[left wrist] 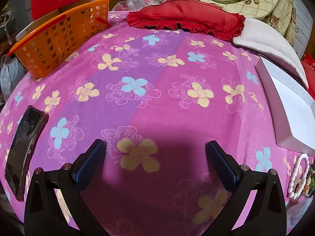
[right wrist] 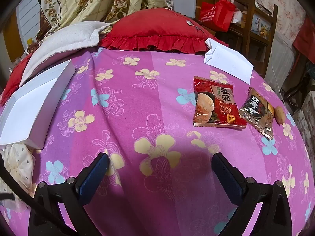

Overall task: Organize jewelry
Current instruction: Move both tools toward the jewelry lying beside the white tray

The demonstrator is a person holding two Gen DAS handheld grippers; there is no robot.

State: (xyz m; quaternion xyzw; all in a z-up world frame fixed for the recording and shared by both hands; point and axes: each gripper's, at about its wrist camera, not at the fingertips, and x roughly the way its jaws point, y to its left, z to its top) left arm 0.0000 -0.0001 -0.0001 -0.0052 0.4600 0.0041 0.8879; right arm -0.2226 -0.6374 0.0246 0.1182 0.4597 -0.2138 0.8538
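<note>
A white bead bracelet [left wrist: 298, 177] lies on the pink flowered bedsheet [left wrist: 157, 98] at the far right of the left wrist view, with other coloured jewelry [left wrist: 309, 182] beside it. A white open box [left wrist: 291, 106] sits just beyond them; it also shows in the right wrist view [right wrist: 33, 106] at the left. My left gripper [left wrist: 155, 153] is open and empty above the sheet, left of the jewelry. My right gripper [right wrist: 160, 167] is open and empty above the sheet, right of the box.
An orange basket [left wrist: 57, 39] stands at the back left and a black phone [left wrist: 23, 149] lies at the left. Red pillows [left wrist: 187, 17] and a white pillow [left wrist: 263, 39] lie behind. Two snack packets [right wrist: 214, 104] and a folded white paper [right wrist: 228, 63] lie at the right.
</note>
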